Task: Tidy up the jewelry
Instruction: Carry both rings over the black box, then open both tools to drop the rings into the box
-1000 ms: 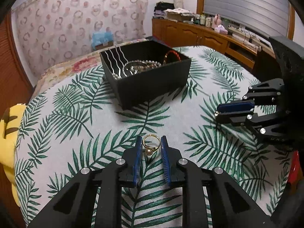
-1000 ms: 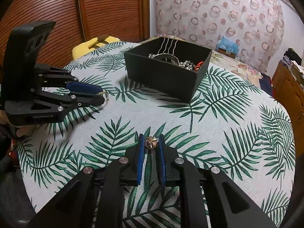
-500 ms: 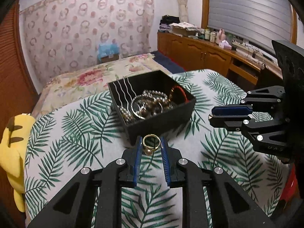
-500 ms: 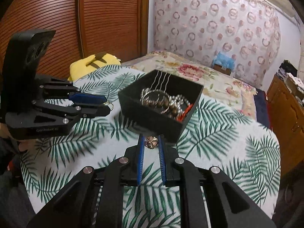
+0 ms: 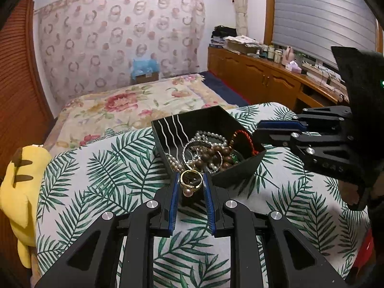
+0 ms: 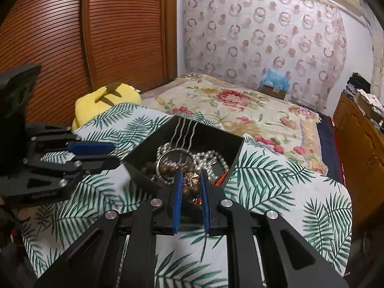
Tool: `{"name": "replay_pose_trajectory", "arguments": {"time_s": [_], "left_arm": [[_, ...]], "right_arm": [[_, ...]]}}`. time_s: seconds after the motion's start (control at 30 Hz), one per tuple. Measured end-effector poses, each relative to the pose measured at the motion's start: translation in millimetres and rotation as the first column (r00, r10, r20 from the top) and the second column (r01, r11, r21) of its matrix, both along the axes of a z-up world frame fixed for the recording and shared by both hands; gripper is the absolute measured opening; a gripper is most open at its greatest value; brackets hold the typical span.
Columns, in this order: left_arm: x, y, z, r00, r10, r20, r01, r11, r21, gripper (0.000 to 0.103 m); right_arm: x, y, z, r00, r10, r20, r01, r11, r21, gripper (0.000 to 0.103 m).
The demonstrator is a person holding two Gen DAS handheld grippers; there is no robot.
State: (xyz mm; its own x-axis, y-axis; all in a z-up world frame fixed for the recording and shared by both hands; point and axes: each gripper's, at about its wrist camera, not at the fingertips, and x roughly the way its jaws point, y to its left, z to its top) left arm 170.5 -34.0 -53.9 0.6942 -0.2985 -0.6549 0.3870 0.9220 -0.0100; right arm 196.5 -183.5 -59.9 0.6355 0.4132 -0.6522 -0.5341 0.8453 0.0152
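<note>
My left gripper point(image 5: 191, 183) is shut on a gold ring with a pearl point(image 5: 189, 182), held in the air just short of the near corner of the black jewelry box point(image 5: 240, 170). My right gripper point(image 6: 190, 180) is shut on a bronze flower-shaped piece point(image 6: 191, 178), held over the near edge of the same box point(image 6: 236, 153). The box holds pearl strands point(image 5: 211, 136), brown beads point(image 5: 216, 153), a red cord bracelet point(image 5: 242, 139) and silver hairpins point(image 5: 172, 132). Each gripper shows in the other's view: the right one point(image 5: 259, 132), the left one point(image 6: 115, 156).
The box sits on a table with a palm-leaf cloth point(image 5: 108, 168). A yellow plush toy point(image 5: 19, 182) lies at the table's left edge. A bed with a floral cover point(image 6: 252, 110) lies beyond. Wooden cabinets point(image 5: 264, 79) stand to the right.
Both grippers have risen from the tablecloth with their pieces and moved forward to the box, which now looks nearer and is seen from above.
</note>
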Motion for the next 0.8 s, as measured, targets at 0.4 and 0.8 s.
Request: {"name": "replay_pose_trajectory", "arguments": {"time_s": [0.4,0.8], "left_arm": [[14.1,-2.0,0.3,1.000,0.014,-0.001,-0.014,1.000,0.011,0.018],[44.7,-11.5,1.3,0.999,0.031,-0.017,-0.031,1.000,-0.003,0.018]], "right_arm": [[22.5,0.2,-4.4,1.000,-0.015,-0.025,0.016,0.999,0.042,0.030],[16.2,-19.1,1.5,0.997,-0.078,0.002,0.078,0.995,0.060,0.036]]}}
